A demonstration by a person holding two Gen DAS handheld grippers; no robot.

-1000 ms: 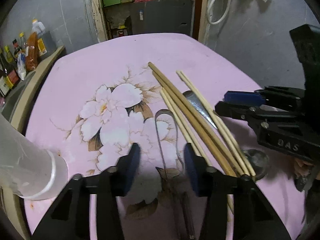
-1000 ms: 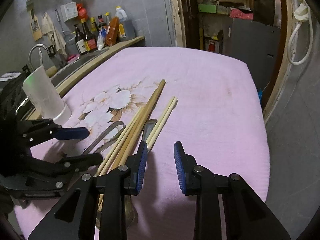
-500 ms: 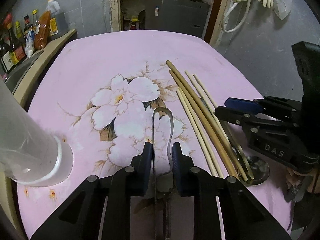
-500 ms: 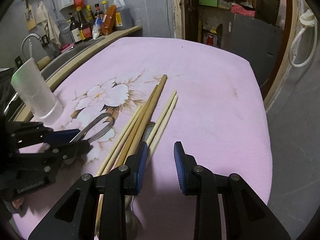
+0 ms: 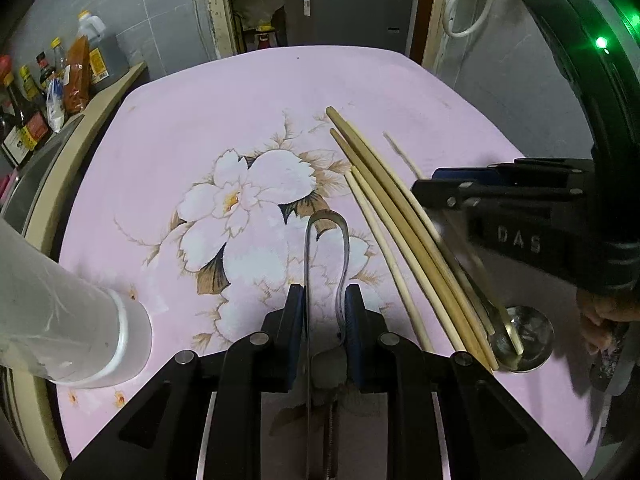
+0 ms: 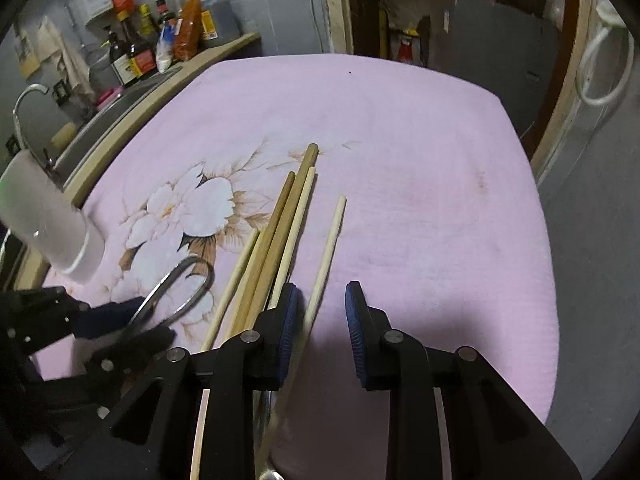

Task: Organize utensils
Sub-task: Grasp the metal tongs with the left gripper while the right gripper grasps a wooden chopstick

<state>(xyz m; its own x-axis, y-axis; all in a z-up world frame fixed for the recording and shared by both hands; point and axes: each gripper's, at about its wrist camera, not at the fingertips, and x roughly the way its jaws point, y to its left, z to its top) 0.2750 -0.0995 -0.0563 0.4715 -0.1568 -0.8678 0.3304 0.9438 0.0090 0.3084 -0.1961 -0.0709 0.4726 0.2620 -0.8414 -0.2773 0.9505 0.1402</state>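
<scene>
On the pink flowered table, bare cloth runs toward 12 and 3 o'clock. The left gripper, wider a second ago, now pinches the looped steel tongs. The right gripper is closing around a pale thin wooden chopstick, now separated from the bundle of wooden chopsticks.

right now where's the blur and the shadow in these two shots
Left wrist view: the spoon handle is motion-smeared beside the right tool, and a green light glares top right. Right wrist view: the loose pale chopstick blurs near the pads, whose shadow darkens the pink cloth.
</scene>
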